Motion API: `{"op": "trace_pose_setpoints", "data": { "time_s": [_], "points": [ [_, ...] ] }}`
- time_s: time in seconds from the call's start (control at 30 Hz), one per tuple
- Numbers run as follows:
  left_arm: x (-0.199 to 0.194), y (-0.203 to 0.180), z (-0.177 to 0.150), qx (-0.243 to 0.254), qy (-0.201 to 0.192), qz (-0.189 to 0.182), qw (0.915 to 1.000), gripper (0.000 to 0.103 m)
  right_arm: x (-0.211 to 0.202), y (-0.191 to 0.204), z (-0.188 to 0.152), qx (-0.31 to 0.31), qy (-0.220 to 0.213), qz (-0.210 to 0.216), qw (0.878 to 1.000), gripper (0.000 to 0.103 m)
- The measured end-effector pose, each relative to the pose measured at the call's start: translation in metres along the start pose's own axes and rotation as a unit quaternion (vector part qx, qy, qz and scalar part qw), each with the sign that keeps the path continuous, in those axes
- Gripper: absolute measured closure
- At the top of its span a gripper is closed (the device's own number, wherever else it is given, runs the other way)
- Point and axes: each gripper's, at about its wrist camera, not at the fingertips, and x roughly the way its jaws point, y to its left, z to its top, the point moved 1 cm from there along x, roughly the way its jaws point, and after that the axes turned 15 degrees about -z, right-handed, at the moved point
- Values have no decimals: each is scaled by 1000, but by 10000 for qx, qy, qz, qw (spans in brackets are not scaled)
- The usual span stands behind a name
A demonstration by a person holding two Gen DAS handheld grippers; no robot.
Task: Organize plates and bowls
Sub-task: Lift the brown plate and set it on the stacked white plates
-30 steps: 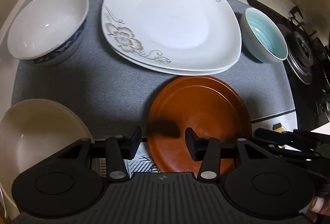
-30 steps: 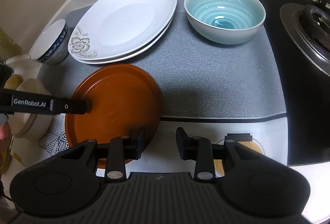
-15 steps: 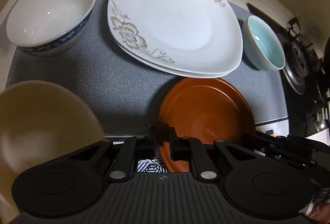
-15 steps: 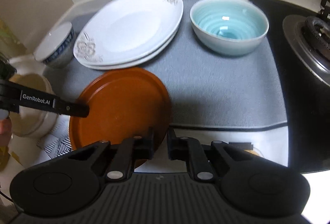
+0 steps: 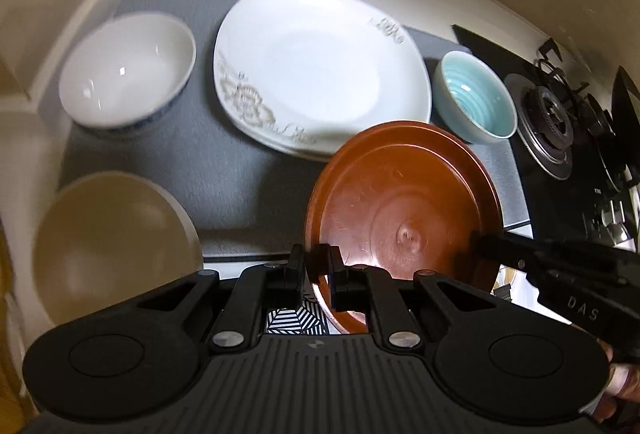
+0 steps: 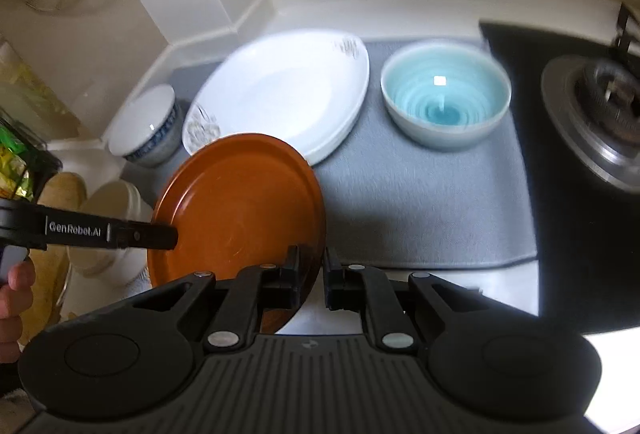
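Gripping the near rim of the brown plate, the left gripper has its jaws closed on the edge, and the plate hangs tilted over the grey mat, overlapping the white plates. It looks stiff, glossy and probably slippery and breakable, so opposite rim holds suit it. This view alone shows the cream bowl clearly.

From the right wrist, the right gripper pinches the opposite rim; only here the turquoise bowl shows fully.
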Motion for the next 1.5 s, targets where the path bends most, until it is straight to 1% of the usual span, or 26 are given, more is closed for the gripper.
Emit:
{"op": "trace_pose_setpoints", "data": {
  "time_s": [0.1, 0.2, 0.37, 0.5, 0.6, 0.73, 0.87, 1.03, 1.13, 1.2, 1.27, 1.37, 1.4, 1.47, 1.5],
  "points": [
    [-10, -7, 6, 130, -143, 12, 9998, 91, -10, 1, 8, 77, -149, -14, 9999, 91],
    [-22, -11, 12, 333, -318, -18, 9989, 91, -17, 1, 16, 236, -209, -25, 9995, 91],
    [-39, -16, 21, 551, -645, -119, 9963, 91, -33, 9, 28, 168, -364, -146, 9991, 91],
    [-48, -16, 30, 594, -830, -247, 9945, 91, -44, 16, 41, 129, -509, -300, 9982, 91],
    [-49, -13, 41, 599, -878, -340, 9937, 91, -50, 21, 51, 56, -642, -415, 9971, 91],
    [-48, -5, 54, 570, -880, -414, 9936, 90, -47, 25, 64, 133, -742, -456, 9961, 91],
    [-47, 2, 68, 658, -980, -427, 9921, 90, -38, 32, 78, 211, -870, -519, 9946, 91],
    [-39, 14, 93, 522, -1155, -292, 9915, 90, -19, 45, 100, 178, -1075, -593, 9923, 89],
    [-31, 25, 108, 401, -1167, -316, 9919, 90, -6, 46, 112, 303, -1097, -529, 9921, 89],
    [-25, 31, 116, 337, -1152, -323, 9922, 90, 5, 46, 117, 336, -1058, -520, 9925, 90],
    [-19, 36, 122, 313, -1158, -291, 9924, 89, 15, 48, 122, 254, -1025, -547, 9929, 90],
    [-4, 45, 133, 126, -1079, -309, 9936, 89, 32, 49, 127, 112, -997, -598, 9932, 90],
    [3, 48, 136, 147, -1057, -294, 9939, 89, 39, 47, 128, 185, -934, -592, 9937, 90],
    [20, 53, 140, 196, -974, -79, 9950, 89, 61, 34, 130, 643, -567, -265, 9960, 91],
    [28, 58, 142, 120, -872, -106, 9961, 89, 71, 31, 129, 686, -489, -270, 9961, 91]
  ]
}}
